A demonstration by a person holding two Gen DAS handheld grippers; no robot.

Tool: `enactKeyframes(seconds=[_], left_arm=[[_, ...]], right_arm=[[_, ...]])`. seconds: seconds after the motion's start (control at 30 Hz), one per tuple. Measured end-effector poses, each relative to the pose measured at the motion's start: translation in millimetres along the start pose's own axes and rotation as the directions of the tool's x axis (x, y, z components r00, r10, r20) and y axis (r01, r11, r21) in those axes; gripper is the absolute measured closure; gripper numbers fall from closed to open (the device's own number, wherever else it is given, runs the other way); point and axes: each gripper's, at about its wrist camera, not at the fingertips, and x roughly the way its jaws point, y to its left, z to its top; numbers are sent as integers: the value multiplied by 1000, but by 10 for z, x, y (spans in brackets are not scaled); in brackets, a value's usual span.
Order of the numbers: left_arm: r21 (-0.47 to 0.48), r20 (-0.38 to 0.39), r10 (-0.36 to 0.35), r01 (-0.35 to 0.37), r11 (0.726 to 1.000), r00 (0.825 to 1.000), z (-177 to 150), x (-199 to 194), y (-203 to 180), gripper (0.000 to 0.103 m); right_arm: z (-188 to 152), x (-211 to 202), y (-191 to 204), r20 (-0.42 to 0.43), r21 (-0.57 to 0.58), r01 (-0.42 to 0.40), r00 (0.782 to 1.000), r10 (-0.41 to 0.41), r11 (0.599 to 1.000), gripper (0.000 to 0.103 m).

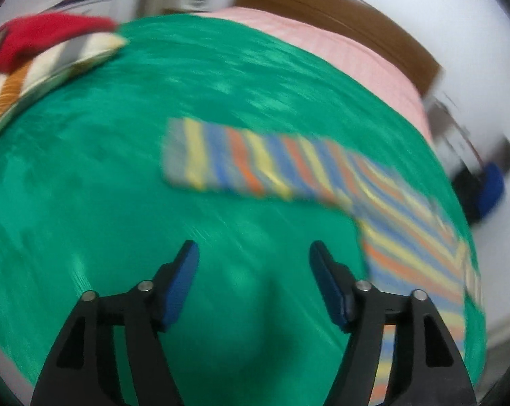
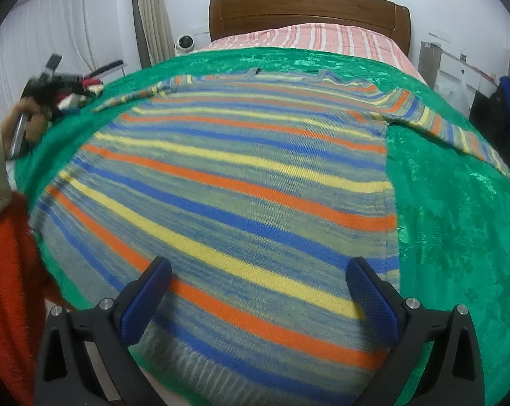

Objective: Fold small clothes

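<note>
A striped knit sweater (image 2: 241, 182) in blue, orange, yellow and grey lies flat on a green bed cover (image 2: 458, 209), its sleeves spread out. My right gripper (image 2: 260, 270) is open and empty, hovering over the sweater's hem. In the left wrist view, which is motion-blurred, the sweater's left sleeve (image 1: 255, 162) stretches across the green cover (image 1: 119, 169). My left gripper (image 1: 255, 253) is open and empty above bare cover, short of the sleeve. In the right wrist view the left gripper (image 2: 48, 84) shows far left, held in a hand.
A pile of folded clothes with a red item on top (image 1: 45, 44) sits at the bed's far left. A pink striped sheet (image 2: 322, 37) and wooden headboard (image 2: 305, 6) lie beyond. The person's orange garment (image 2: 7, 287) is at left.
</note>
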Motion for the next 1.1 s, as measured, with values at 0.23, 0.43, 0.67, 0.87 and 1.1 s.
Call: enactKeyframes(seconds=[0.23, 0.43, 0.67, 0.87, 1.1], left_arm=[[148, 80, 68, -79, 986, 995, -448, 10, -279, 16], [142, 95, 147, -159, 977, 985, -528, 257, -94, 15], [209, 110, 187, -206, 956, 976, -602, 350, -214, 4], [215, 104, 189, -208, 954, 976, -606, 371, -214, 1], [225, 107, 195, -215, 950, 975, -616, 398, -235, 1]], right_arm=[[293, -446, -472, 135, 61, 131, 981, -138, 989, 1], [461, -294, -1147, 109, 188, 279, 947, -303, 942, 1], [97, 139, -1556, 39, 352, 311, 937, -346, 883, 1], [81, 138, -1592, 72, 351, 300, 936, -346, 887, 0], [29, 163, -1521, 91, 344, 306, 930, -356, 888, 0]])
